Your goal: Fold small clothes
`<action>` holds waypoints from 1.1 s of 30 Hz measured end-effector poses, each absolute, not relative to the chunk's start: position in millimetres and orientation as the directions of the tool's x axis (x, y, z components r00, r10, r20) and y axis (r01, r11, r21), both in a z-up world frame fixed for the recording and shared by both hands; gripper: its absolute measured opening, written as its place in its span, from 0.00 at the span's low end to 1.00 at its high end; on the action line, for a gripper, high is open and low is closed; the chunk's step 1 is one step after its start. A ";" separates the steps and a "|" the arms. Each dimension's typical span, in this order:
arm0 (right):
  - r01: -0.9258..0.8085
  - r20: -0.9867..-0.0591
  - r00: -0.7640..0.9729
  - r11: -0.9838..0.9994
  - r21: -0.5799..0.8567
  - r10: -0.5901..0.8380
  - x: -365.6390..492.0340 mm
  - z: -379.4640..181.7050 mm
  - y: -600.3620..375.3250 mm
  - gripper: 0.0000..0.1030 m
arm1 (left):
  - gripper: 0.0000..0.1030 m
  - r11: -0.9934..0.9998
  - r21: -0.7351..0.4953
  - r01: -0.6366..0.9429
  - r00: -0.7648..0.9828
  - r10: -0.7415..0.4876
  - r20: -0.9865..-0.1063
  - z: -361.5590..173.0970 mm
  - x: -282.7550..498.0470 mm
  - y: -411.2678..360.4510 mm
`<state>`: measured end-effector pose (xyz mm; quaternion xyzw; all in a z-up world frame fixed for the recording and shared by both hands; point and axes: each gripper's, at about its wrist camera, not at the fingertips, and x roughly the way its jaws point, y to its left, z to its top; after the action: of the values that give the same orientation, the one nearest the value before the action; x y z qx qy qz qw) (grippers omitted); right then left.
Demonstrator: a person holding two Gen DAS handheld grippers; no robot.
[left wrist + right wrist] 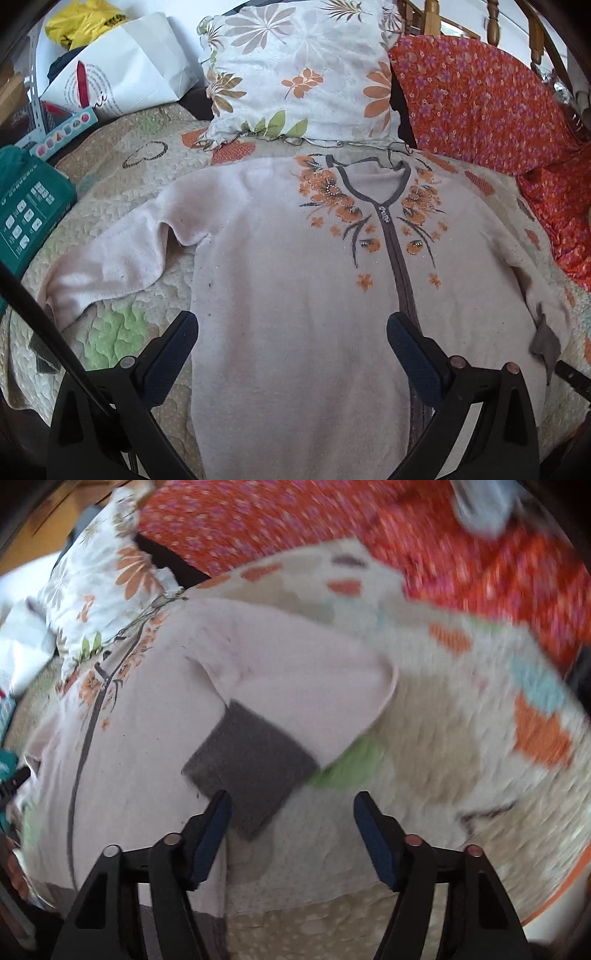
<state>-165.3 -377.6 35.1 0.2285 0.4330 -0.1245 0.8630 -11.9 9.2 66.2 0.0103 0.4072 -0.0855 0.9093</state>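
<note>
A pale pink zip-up top with orange flowers and a grey zipper lies flat, front up, on a quilted bedspread. Its left sleeve is spread out to the side. My left gripper is open and empty, low over the top's lower body. In the right wrist view the top lies to the left, its right sleeve bent down with a grey cuff. My right gripper is open and empty, with its left finger just at the cuff's lower edge. That view is blurred.
A floral white pillow lies just beyond the collar, an orange flowered cushion at the back right. A teal box, a white paper bag and a yellow bag sit at the left. Wooden bedposts stand behind.
</note>
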 end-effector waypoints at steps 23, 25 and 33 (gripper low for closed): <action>0.688 -0.820 0.308 0.709 -0.158 -0.482 -158.7 105.5 -571.6 0.08 | 0.99 0.990 -0.100 0.095 0.662 -0.138 -0.737 69.3 -10.4 36.1; 0.706 -0.823 0.372 0.706 -0.048 -0.429 -178.0 110.2 -570.8 0.24 | 0.99 0.991 -0.097 0.092 0.661 -0.133 -0.738 68.7 -8.9 37.4; 0.709 -0.829 0.532 0.626 0.324 -0.174 -202.1 81.1 -562.9 0.43 | 0.99 0.980 -0.186 0.067 0.617 -0.187 -0.764 63.1 -2.9 43.8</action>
<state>-202.1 -562.9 81.1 0.3354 0.3993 -0.2731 0.8084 -2.9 43.8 63.1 -0.0698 0.4317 -0.0709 0.8965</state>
